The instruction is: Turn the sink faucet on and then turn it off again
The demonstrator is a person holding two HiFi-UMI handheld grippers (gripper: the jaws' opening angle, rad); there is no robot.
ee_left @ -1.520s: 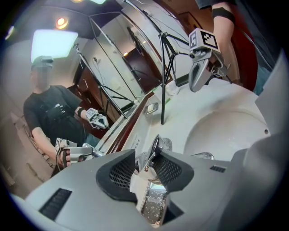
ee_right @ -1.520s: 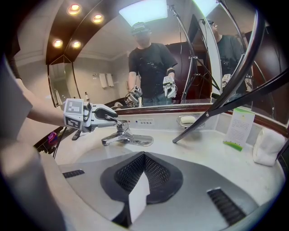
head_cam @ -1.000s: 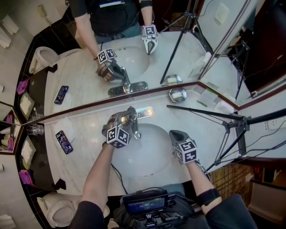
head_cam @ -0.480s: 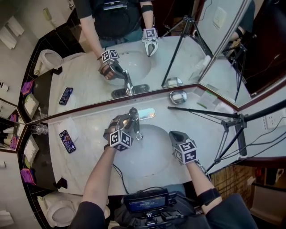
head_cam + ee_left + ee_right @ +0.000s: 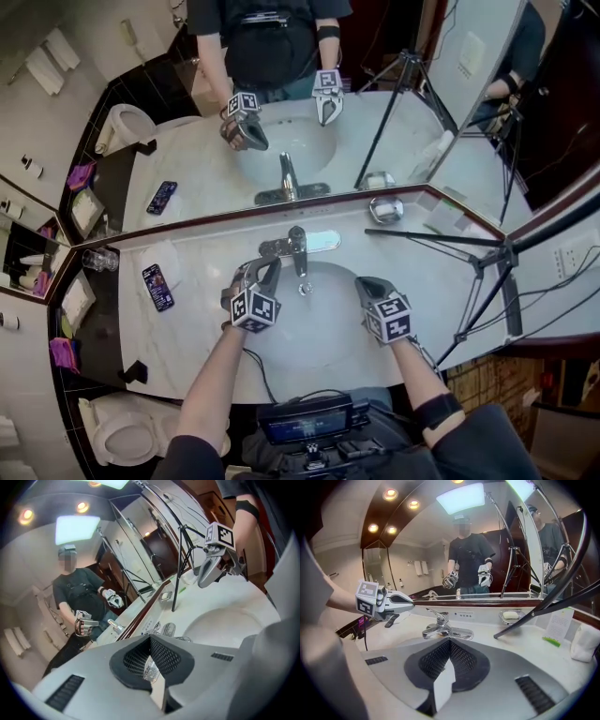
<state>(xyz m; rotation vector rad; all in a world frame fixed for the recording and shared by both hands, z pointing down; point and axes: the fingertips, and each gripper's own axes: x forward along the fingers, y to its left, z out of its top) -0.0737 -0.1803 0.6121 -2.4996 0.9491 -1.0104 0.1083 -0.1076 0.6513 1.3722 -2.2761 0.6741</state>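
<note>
The chrome single-lever faucet (image 5: 298,246) stands at the back rim of the white oval sink (image 5: 317,339), set in a pale marble desk (image 5: 187,323). The left gripper (image 5: 271,267) hovers just beside it, fingers just closed together on nothing. The right gripper (image 5: 362,280), fingers together and empty, hangs over the sink's right edge.

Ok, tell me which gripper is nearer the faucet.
Left. The left gripper is just left of the faucet; the right gripper hangs over the sink's right rim, farther away.
</note>
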